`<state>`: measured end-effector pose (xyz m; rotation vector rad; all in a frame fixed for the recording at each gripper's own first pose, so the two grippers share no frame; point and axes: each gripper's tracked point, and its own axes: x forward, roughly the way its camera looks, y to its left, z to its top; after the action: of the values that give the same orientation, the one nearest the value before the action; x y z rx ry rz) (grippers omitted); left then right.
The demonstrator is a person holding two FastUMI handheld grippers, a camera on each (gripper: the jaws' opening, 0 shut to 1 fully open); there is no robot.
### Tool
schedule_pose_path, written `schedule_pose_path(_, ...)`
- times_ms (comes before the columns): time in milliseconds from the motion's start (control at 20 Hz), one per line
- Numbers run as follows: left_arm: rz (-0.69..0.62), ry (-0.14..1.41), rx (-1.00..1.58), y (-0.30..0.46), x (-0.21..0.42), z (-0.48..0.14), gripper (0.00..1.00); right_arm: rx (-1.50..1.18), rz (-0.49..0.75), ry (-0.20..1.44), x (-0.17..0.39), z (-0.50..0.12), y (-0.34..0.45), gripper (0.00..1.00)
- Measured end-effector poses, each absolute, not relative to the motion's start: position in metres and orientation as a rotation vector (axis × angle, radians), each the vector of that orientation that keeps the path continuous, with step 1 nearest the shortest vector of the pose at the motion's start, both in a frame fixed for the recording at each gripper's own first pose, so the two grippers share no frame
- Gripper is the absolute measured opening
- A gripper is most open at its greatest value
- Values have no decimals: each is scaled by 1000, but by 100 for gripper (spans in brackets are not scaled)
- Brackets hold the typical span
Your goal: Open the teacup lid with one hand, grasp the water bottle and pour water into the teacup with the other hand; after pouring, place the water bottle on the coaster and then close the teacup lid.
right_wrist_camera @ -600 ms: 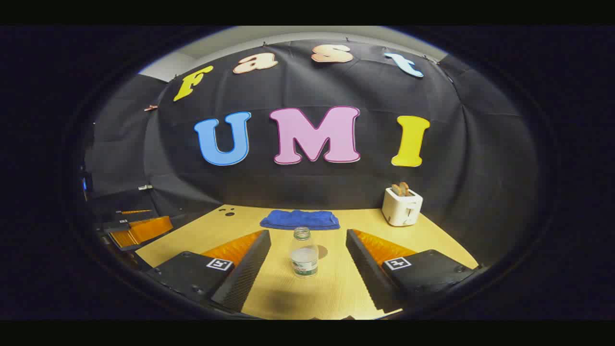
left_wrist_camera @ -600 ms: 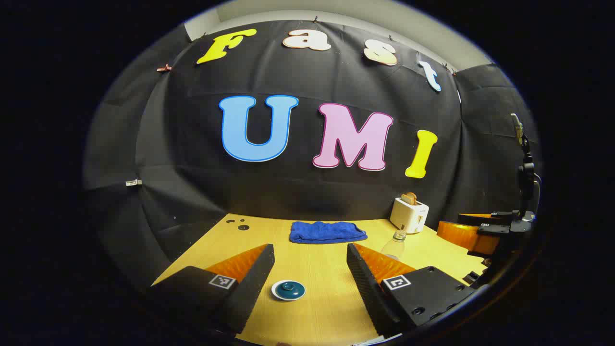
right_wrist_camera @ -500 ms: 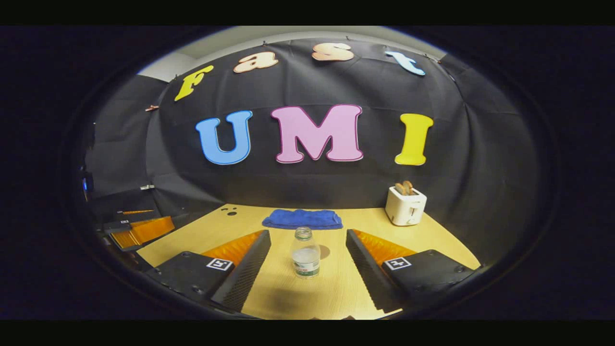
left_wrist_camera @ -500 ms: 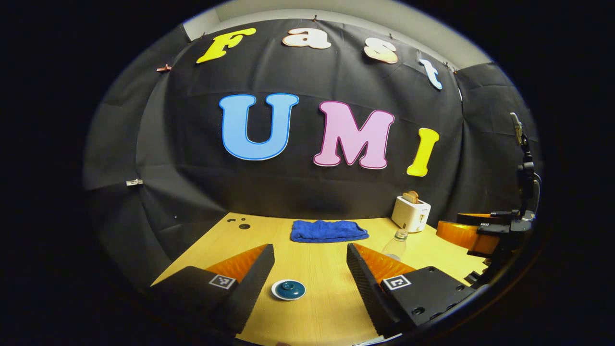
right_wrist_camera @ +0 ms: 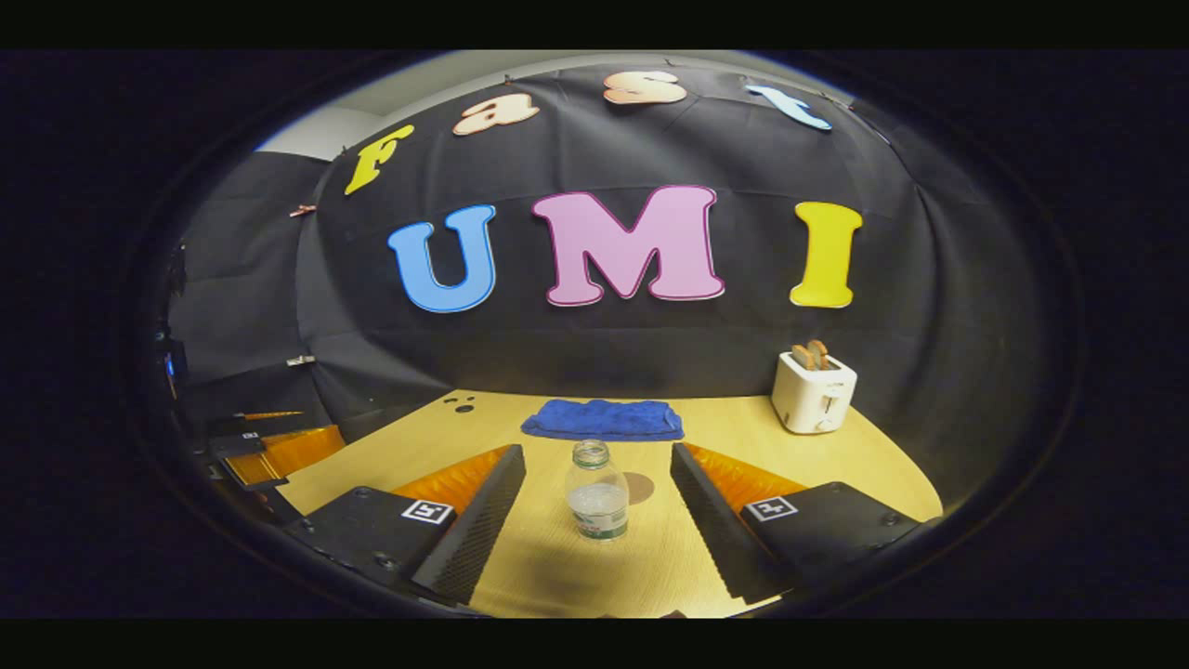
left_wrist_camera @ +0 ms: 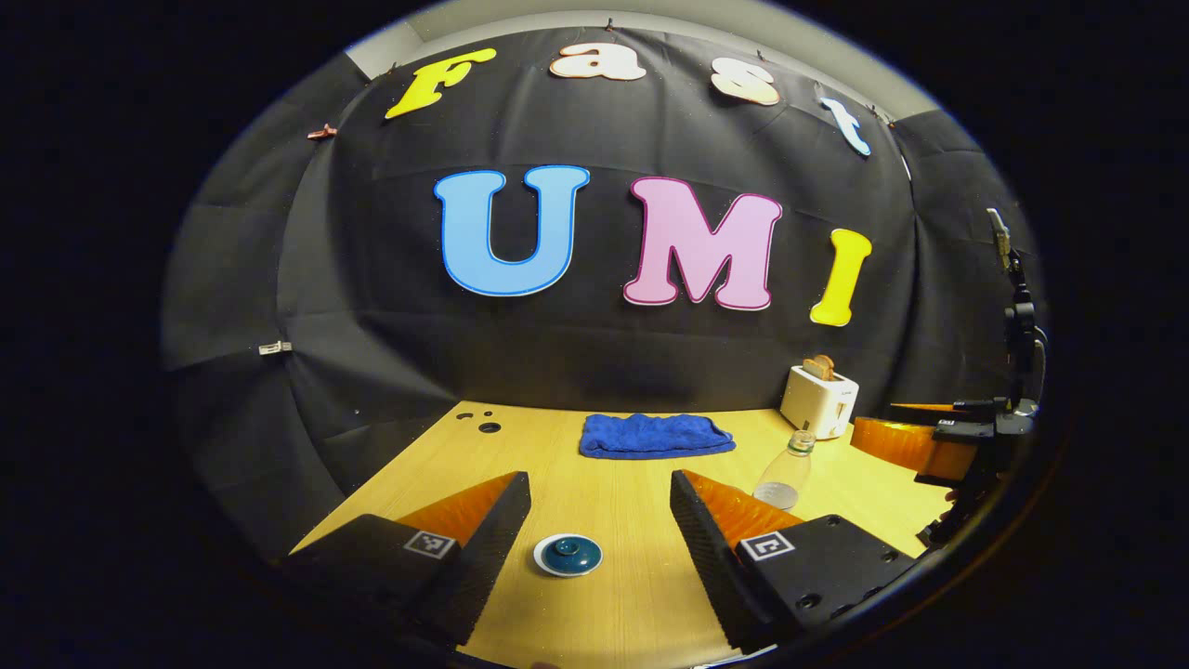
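Holding both tools wide apart and empty, I line up over the wooden surface (right_wrist_camera: pixel 836 465). My left tool (left_wrist_camera: pixel 599 502) brackets the teacup lid (left_wrist_camera: pixel 568 555), a dark blue dome with a small knob and a pale rim, sitting low between the fingers but touched by neither. My right tool (right_wrist_camera: pixel 599 492) frames the water bottle (right_wrist_camera: pixel 596 503), upright, uncapped, clear plastic, roughly half full, with a brown coaster (right_wrist_camera: pixel 637 487) just behind it.

I judge the lid stiff, glazed and breakable, best pinched at the knob. The bottle looks light and thin-walled, likely to buckle and spill through its open neck if squeezed hard, so I would take it across the labelled lower body.

Farther back on the surface lie a folded blue towel (right_wrist_camera: pixel 602 420) and a white toaster (right_wrist_camera: pixel 814 393) holding toast. Black cloth walls close in the booth. The other tool (left_wrist_camera: pixel 915 441) shows at the far right of the left gripper view.
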<state>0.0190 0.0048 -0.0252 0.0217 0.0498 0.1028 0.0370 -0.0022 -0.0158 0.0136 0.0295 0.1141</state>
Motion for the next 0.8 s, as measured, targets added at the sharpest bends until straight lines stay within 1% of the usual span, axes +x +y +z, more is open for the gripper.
schedule_pose_path(250,155,85,71,12,26,-53,95,-4,168,75,45,-43,-7,98)
schedule_pose_path(300,152,87,72,11,27,-56,95,-3,173,77,46,-43,-7,94)
schedule_pose_path(350,151,94,74,11,27,-60,95,-8,179,79,45,-43,-6,98)
schedule_pose_path(550,158,133,71,17,38,-87,95,-32,204,91,46,-53,2,98)
schedule_pose_path(700,167,158,57,24,55,-108,93,-22,209,117,49,-63,6,98)
schedule_pose_path(750,170,164,55,29,63,-114,92,-17,209,129,51,-68,8,98)
schedule_pose_path(800,171,168,54,32,72,-120,88,-14,211,138,53,-73,9,98)
